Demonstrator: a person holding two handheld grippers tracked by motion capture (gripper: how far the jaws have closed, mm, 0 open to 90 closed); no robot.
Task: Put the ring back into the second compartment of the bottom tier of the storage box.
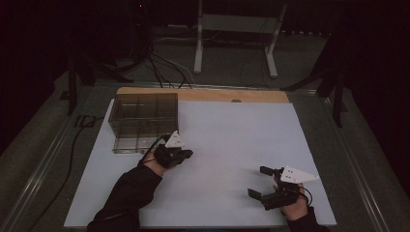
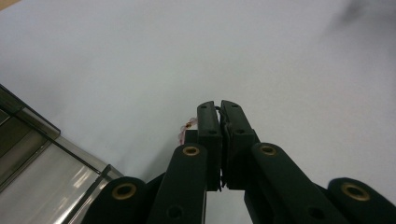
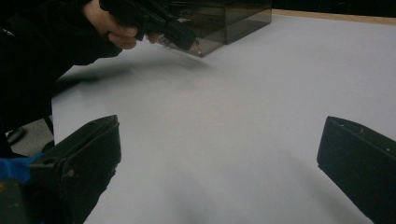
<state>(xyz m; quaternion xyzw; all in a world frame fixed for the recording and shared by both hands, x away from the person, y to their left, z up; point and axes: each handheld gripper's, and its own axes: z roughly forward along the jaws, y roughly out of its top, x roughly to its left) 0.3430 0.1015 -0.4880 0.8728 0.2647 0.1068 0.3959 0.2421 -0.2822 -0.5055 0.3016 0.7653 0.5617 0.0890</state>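
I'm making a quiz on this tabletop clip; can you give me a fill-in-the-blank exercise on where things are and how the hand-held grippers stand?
1. The jaws of the left hand-held gripper are ____.
2. The jaws of the right hand-held gripper are ____.
3. The clear box stands on the table's far ____ corner in the high view.
4. A small pinkish thing shows beside the tips of the ____ hand-held gripper.

Missing words: shut; open; left; left
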